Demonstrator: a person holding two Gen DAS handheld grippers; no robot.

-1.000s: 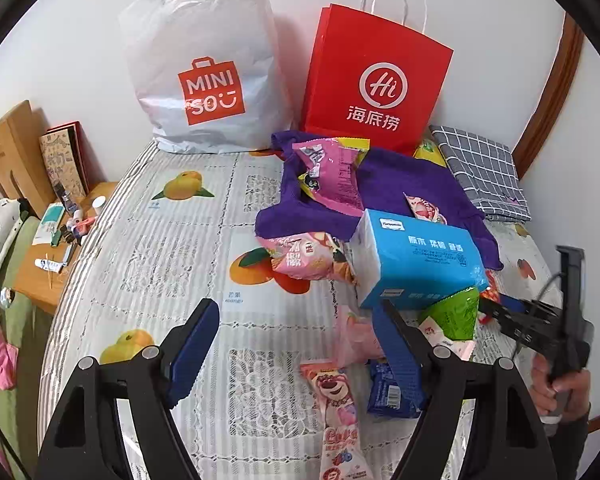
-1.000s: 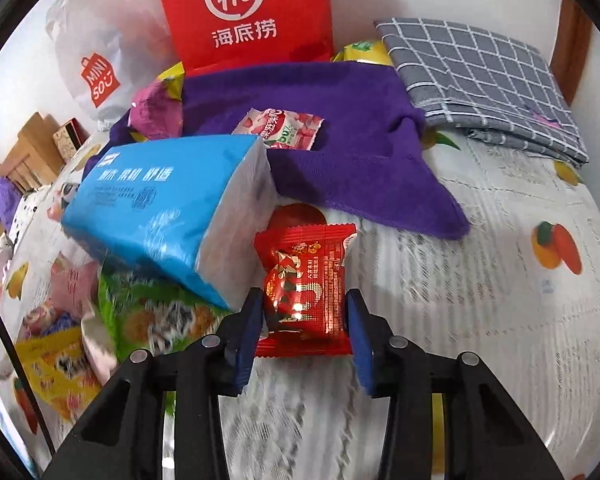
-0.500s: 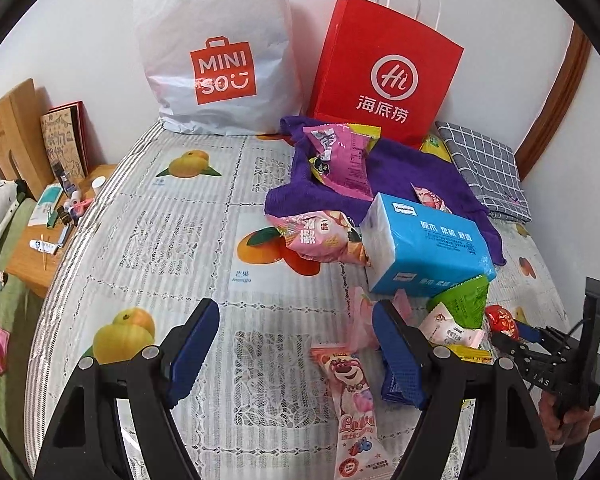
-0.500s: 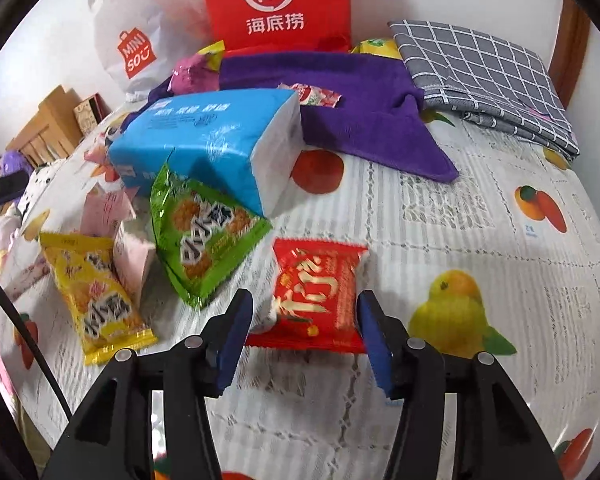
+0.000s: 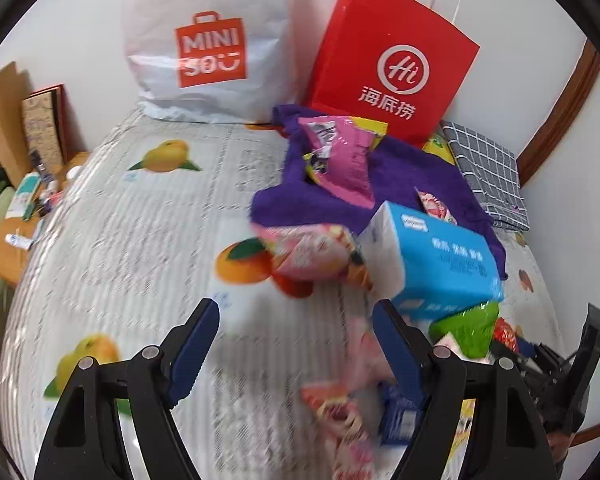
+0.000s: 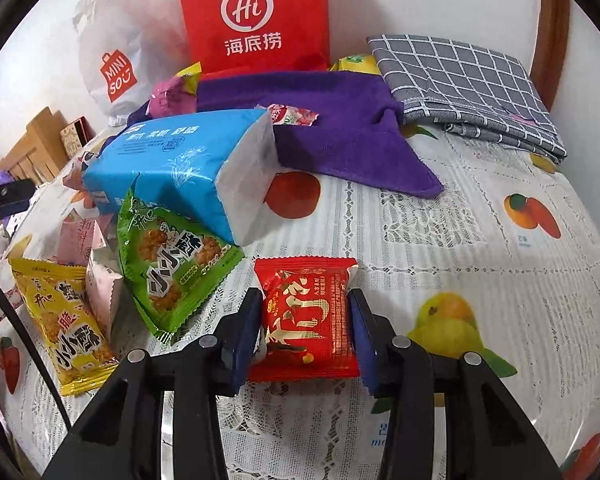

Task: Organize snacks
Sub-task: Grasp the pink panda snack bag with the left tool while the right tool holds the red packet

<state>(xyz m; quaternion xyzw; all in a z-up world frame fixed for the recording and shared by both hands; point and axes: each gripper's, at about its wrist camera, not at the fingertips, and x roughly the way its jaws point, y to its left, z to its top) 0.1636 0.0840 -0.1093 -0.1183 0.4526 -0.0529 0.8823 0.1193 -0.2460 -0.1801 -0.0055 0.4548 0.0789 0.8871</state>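
My right gripper (image 6: 305,322) has its blue pads pressed against both side edges of the red snack packet (image 6: 307,316), so I am holding it. The packet sits straight between my fingers, its long axis running away from me toward the far side, low over the fruit-print tablecloth (image 6: 480,248). Just to its left lie the green snack packet (image 6: 172,256) and, further left and nearer, the yellow snack packet (image 6: 60,320); the blue tissue pack (image 6: 172,160) lies beyond them. My left gripper (image 5: 296,344) is spread wide and holds nothing, hovering over bare cloth with the pile to its right. The view there is blurred. I judge the right hand alone carries this move.
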